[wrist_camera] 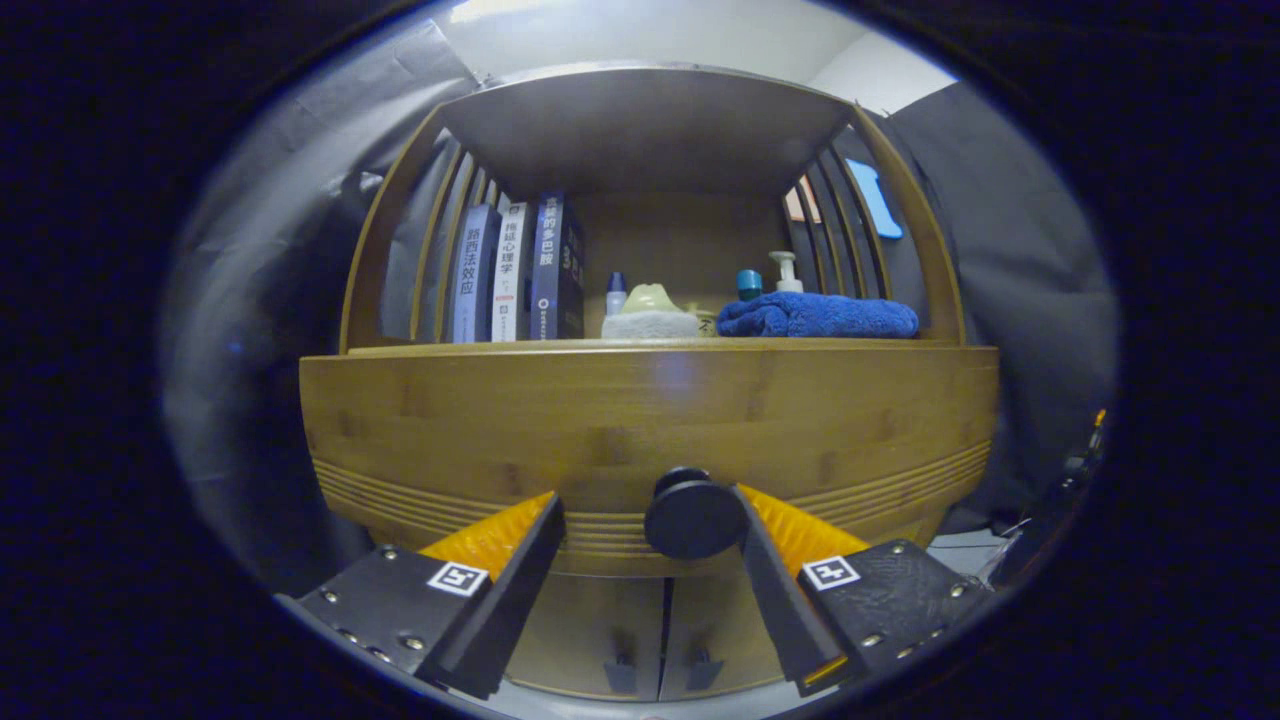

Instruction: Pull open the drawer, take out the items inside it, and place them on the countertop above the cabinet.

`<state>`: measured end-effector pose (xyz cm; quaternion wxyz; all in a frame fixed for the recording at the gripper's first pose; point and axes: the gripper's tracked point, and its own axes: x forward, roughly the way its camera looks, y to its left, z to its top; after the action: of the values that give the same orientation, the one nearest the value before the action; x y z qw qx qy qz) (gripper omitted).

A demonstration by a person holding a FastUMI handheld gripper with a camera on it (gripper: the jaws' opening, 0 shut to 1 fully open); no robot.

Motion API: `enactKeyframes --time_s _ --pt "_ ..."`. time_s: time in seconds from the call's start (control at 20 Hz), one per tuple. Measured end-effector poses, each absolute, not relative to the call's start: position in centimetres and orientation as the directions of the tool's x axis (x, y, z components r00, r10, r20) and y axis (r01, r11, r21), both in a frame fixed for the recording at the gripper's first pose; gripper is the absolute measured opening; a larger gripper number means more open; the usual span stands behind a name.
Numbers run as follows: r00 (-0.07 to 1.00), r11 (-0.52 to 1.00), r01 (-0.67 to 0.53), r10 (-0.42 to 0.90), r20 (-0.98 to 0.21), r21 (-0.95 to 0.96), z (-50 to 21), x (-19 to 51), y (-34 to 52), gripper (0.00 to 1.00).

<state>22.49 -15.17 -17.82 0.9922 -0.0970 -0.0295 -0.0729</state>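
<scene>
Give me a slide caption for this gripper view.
Open gripper straddling the closed drawer's round knob, which sits against one finger, below a countertop holding books and a blue towel.

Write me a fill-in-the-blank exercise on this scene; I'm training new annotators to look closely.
1. The drawer is ____, its front flush with the cabinet.
2. The round knob sits between the fingers of the ____ tongs, next to the right one.
3. A folded ____ towel lies on the countertop.
4. Left of the towel, three ____ stand upright.

Missing words: closed; open; blue; books
</scene>
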Motion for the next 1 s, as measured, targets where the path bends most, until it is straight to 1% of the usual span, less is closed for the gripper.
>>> enactKeyframes --time_s 0.2,0.4,0.7,1.0 --pt "0.981 0.973 0.147 -0.119 0.154 -0.180 -17.6 23.6 -15.2 0.99" --pt "0.974 0.975 0.153 -0.121 0.194 -0.160 -17.8 24.4 -15.2 0.98" --pt "0.966 0.973 0.166 -0.128 0.225 -0.158 -17.9 25.1 -14.9 0.98" --pt "0.972 0.973 0.167 -0.137 0.189 -0.157 -18.0 25.1 -14.8 0.99"
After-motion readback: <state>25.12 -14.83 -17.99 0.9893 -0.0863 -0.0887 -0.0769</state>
